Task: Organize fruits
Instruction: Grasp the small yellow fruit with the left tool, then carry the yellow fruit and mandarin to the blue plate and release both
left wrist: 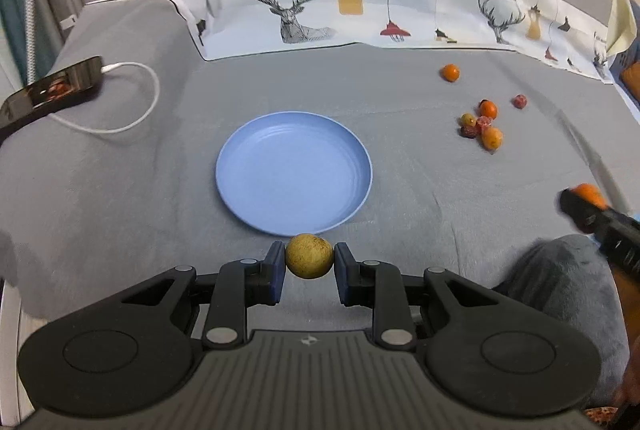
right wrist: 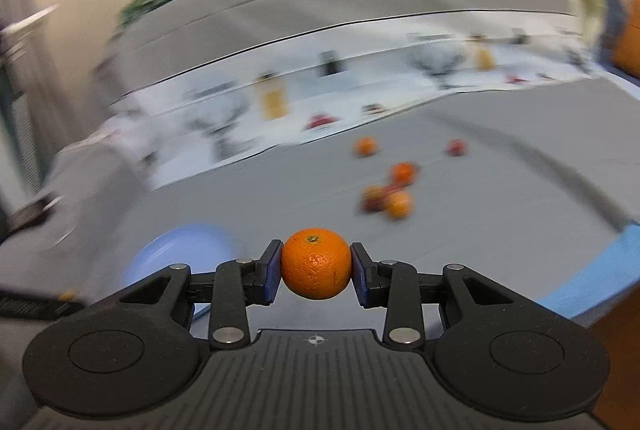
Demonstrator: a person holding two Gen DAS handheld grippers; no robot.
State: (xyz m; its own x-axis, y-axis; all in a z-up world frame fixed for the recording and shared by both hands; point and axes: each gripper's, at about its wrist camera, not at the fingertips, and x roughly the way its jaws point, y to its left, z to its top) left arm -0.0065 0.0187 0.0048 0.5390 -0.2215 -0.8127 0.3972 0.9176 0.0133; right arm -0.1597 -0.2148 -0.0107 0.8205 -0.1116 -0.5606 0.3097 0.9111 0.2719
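Between the pads of our left hand-held gripper (left wrist: 309,257) sits a speckled yellow fruit (left wrist: 309,256), clamped just at the 6 o'clock rim of the blue plate (left wrist: 240,166). Our right hand-held gripper (right wrist: 316,264) is clamped on a mandarin (right wrist: 316,264), with the plate at its 9 o'clock. We judge both round fruits could slip from the narrow pads, or roll off the shallow rim if released too high; the right view's blur suggests haste. The plate holds nothing. A fruit cluster (left wrist: 482,124) waits at 2 o'clock on the grey sheet (left wrist: 400,90).
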